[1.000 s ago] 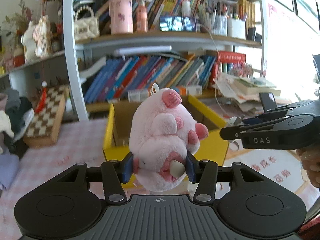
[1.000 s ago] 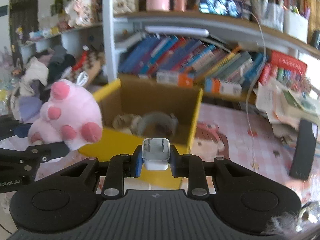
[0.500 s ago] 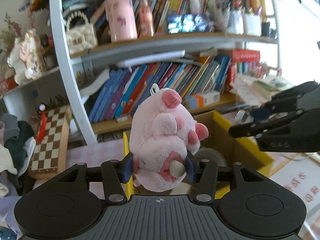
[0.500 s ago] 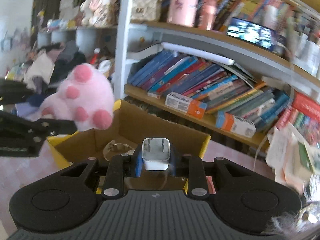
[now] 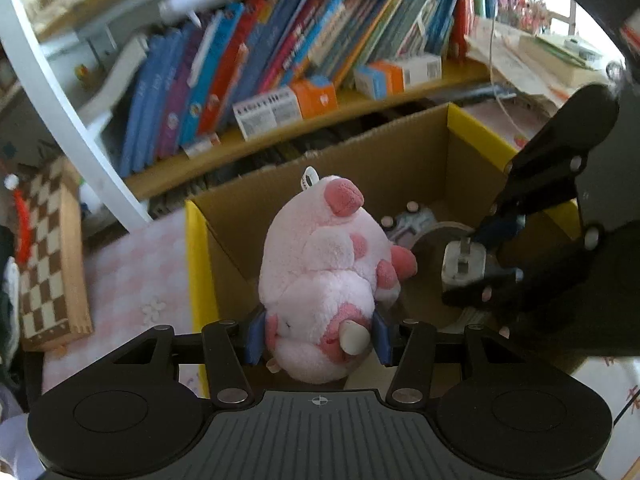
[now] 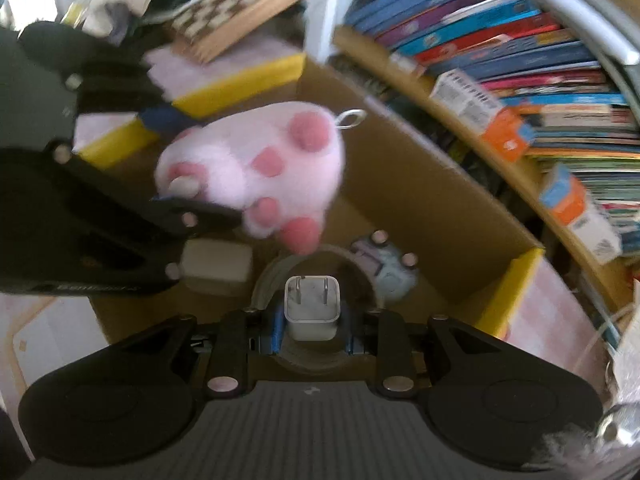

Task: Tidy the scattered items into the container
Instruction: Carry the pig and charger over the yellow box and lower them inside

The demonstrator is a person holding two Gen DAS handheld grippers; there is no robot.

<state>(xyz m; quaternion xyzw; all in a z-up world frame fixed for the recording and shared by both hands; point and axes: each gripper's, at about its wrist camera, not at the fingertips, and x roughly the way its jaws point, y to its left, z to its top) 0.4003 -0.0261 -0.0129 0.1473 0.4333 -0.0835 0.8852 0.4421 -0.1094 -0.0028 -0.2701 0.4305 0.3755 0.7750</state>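
Note:
My left gripper [image 5: 318, 338] is shut on a pink plush pig [image 5: 326, 276] and holds it over the open cardboard box with yellow flaps [image 5: 196, 264]. My right gripper [image 6: 312, 326] is shut on a white plug adapter [image 6: 312, 306], also over the box [image 6: 516, 280]. In the left wrist view the adapter [image 5: 462, 266] and right gripper show at right. In the right wrist view the pig [image 6: 260, 168] hangs at upper left. A tape roll [image 6: 280, 276] and a small pale toy [image 6: 388, 268] lie in the box.
A bookshelf with leaning books [image 5: 280, 52] stands just behind the box. A wooden chessboard [image 5: 48, 248] lies at left on the pink checked tablecloth [image 5: 132, 280]. Papers and a cable [image 5: 516, 60] pile up at the back right.
Both grippers have tilted down and moved forward over the box, so its inside now fills both views. The pig and the adapter stay gripped.

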